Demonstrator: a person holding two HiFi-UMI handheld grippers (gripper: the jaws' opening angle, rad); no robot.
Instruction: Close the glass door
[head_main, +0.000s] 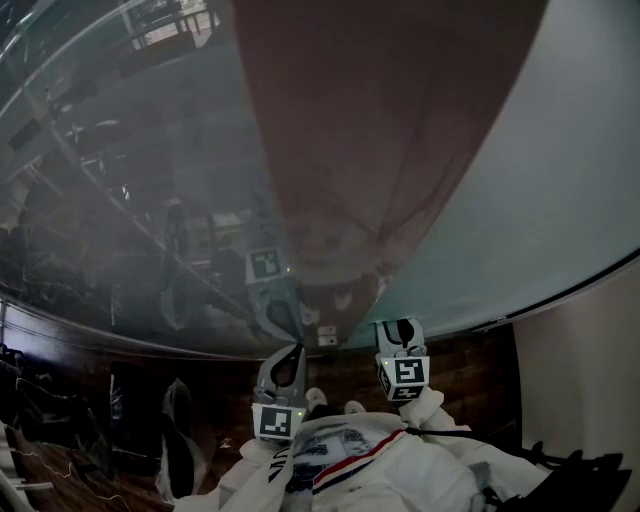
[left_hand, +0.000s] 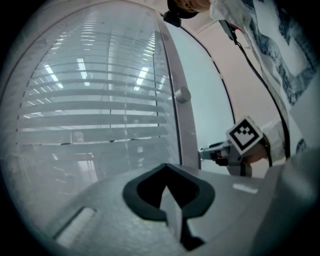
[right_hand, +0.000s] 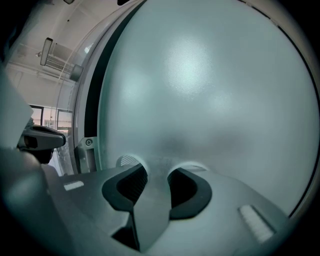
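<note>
Glass door (right_hand: 200, 75): smooth, frosted pane

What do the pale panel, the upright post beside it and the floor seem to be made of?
The pale panel is probably frosted glass: matt and milky, with soft blurred highlights. The upright post is likely metal: grey with a dull sheen. The floor looks like dark wood or wood-look planks, brown and streaked.

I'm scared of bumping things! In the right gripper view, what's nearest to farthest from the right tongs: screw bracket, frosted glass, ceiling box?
1. Frosted glass: straight ahead, just past the right tongs.
2. Screw bracket: left, by the glass's edge.
3. Ceiling box: far off, top left.
</note>
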